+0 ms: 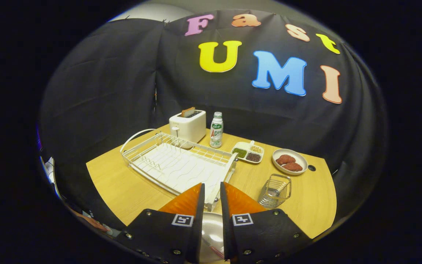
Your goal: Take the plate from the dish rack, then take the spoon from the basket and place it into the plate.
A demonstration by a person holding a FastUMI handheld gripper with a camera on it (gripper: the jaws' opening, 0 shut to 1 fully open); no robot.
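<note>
The gripper has its fingers nearly closed, a narrow gap between them. In that gap, low down, shows part of a round pale plate. Just beyond the fingertips lies the white wire dish rack; the small wire basket stands ahead, right.

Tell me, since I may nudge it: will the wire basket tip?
Thin open wire, so the wire basket is likely light and slides. Fairly tall, it might tip if pushed high. Claw, slightly open, hangs over the plate.
</note>
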